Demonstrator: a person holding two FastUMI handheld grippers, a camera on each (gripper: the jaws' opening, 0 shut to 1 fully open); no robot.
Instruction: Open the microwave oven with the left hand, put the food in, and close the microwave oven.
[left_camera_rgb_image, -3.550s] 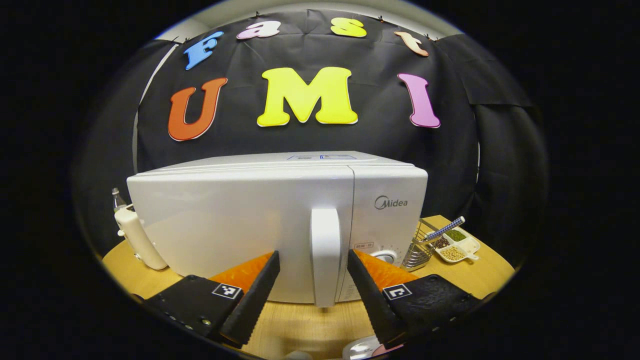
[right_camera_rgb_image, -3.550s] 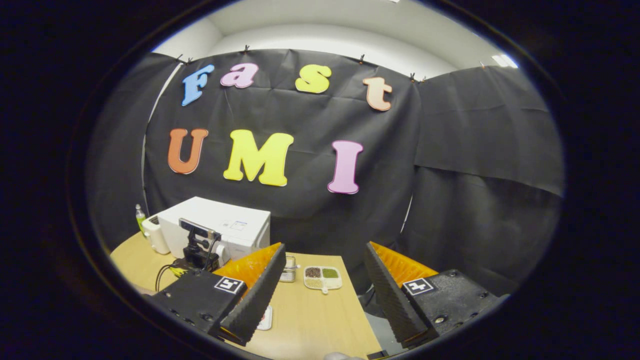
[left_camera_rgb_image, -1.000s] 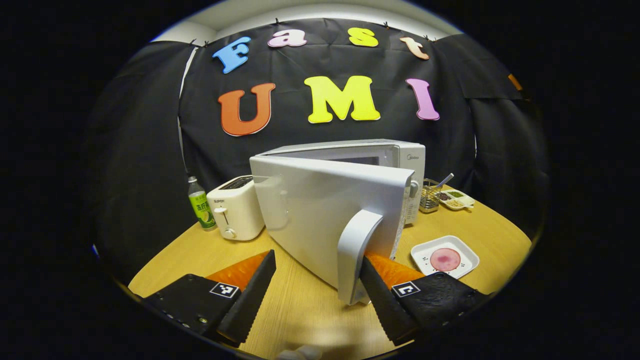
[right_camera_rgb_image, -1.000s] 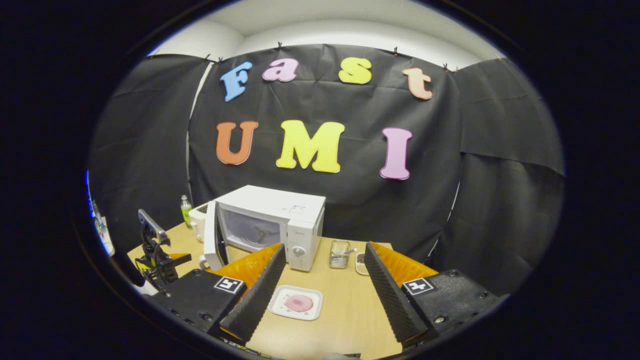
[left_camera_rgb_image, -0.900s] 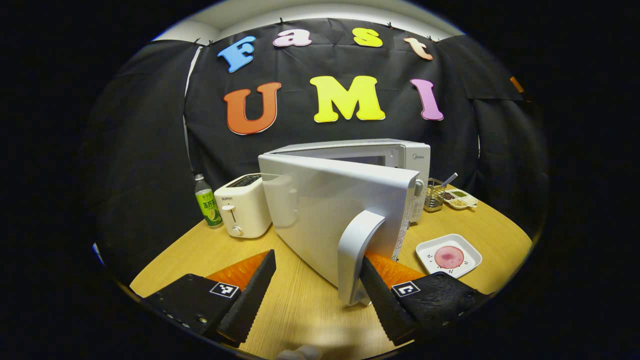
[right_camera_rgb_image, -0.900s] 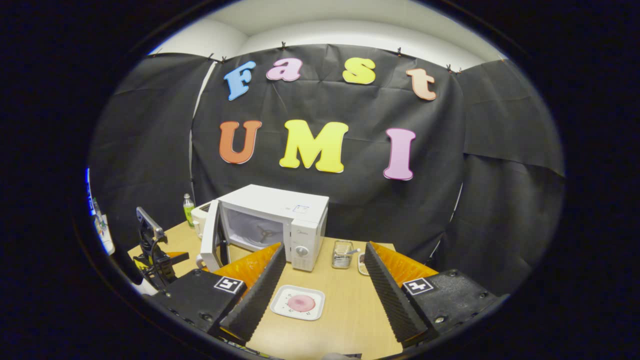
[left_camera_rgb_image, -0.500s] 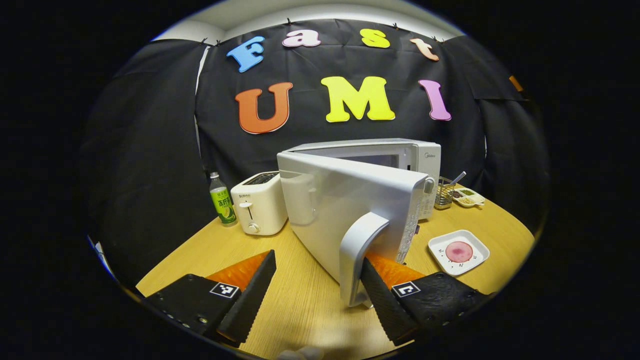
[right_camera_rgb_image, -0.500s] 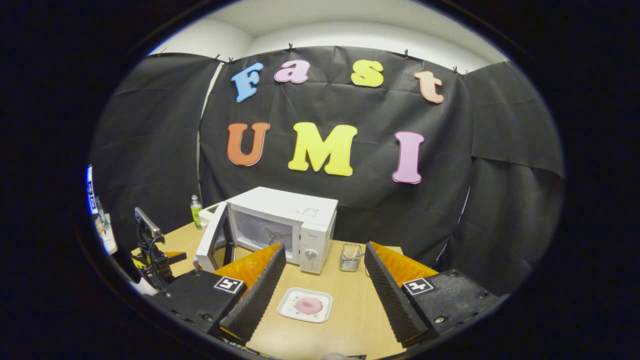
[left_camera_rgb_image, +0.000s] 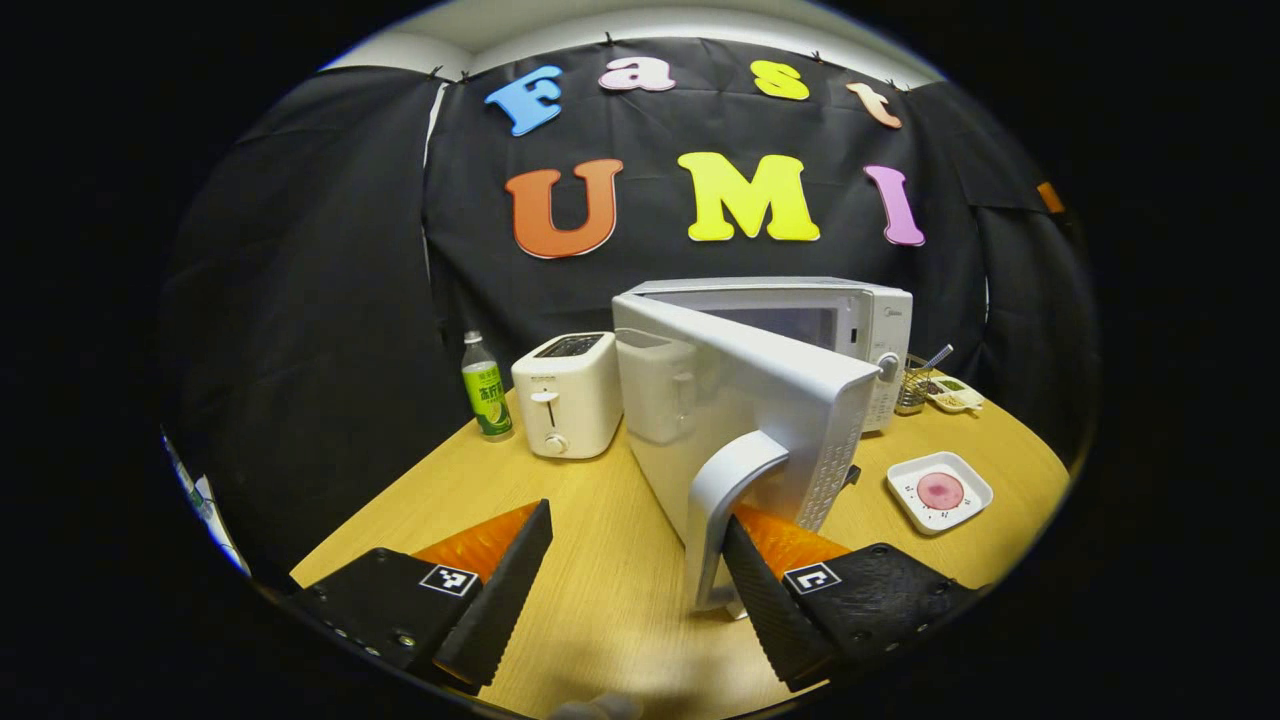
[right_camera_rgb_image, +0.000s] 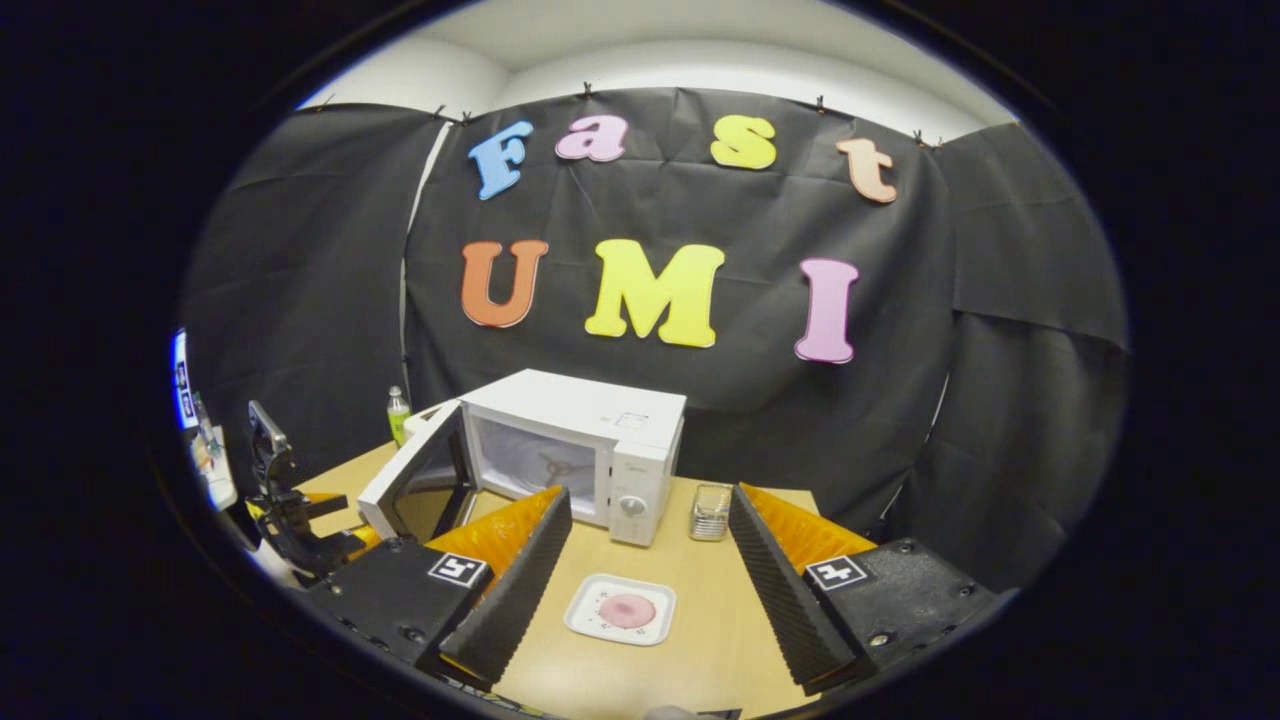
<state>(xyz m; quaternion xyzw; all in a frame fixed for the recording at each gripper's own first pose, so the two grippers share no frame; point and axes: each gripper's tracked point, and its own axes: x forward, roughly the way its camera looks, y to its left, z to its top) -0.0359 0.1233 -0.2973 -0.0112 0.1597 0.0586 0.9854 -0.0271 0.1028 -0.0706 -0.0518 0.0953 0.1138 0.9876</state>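
The left gripper (left_camera_rgb_image: 635, 585) is spread wide, one finger hooked behind the door handle (left_camera_rgb_image: 725, 500) of the half-open microwave oven (right_camera_rgb_image: 575, 450). The plate of food (right_camera_rgb_image: 622, 609) waits on the table (right_camera_rgb_image: 700, 640) between the right gripper (right_camera_rgb_image: 645, 590)'s wide-open fingers; loading and closing remain.

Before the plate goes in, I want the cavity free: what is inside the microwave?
Through the open microwave door, the right gripper view shows a pale cavity with a turntable hub. The right gripper's finger hides its front floor.
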